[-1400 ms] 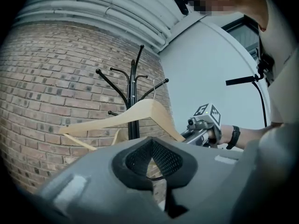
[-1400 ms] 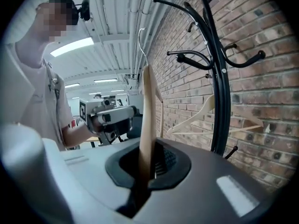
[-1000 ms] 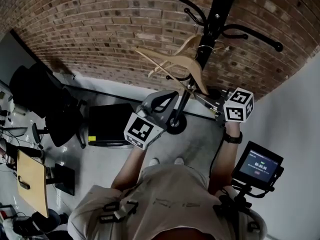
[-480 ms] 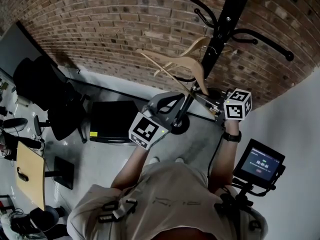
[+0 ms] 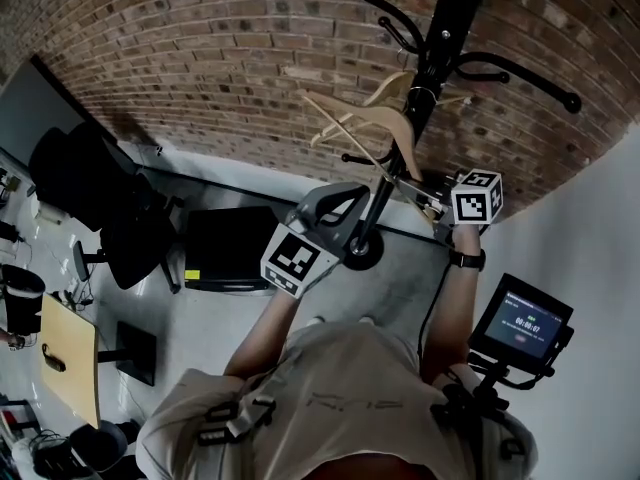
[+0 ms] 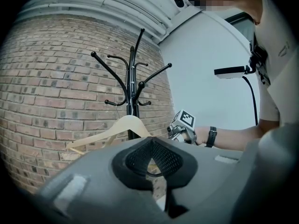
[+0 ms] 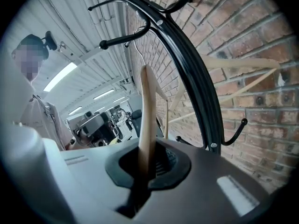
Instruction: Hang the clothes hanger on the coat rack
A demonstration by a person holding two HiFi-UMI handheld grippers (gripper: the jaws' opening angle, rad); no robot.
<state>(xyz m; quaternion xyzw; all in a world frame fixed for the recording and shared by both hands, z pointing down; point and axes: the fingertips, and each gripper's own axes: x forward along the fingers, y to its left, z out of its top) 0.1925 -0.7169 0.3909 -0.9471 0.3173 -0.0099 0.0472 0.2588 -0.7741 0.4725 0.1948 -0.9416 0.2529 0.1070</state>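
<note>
The wooden clothes hanger (image 5: 372, 118) is up against the black coat rack (image 5: 441, 38) in the head view. Its wire hook (image 7: 137, 35) sits close to a rack prong (image 7: 122, 40); I cannot tell whether it rests on it. My right gripper (image 5: 418, 190) is shut on the lower end of one hanger arm, and in the right gripper view the wood (image 7: 146, 120) stands upright between the pads. My left gripper (image 5: 335, 206) hangs lower left of the hanger, apart from it, shut with nothing in it. In the left gripper view the hanger (image 6: 122, 127) shows beyond its closed tips (image 6: 152, 146).
A brick wall (image 5: 200, 68) is behind the rack, and the rack's round base (image 5: 360, 252) is on the floor below. A black case (image 5: 220, 243) and an office chair (image 5: 90, 198) are at the left. A small monitor on a stand (image 5: 522, 324) is at the right.
My right gripper has dipped slightly and rolled, tilting the hanger with it. The left gripper has stayed where it was.
</note>
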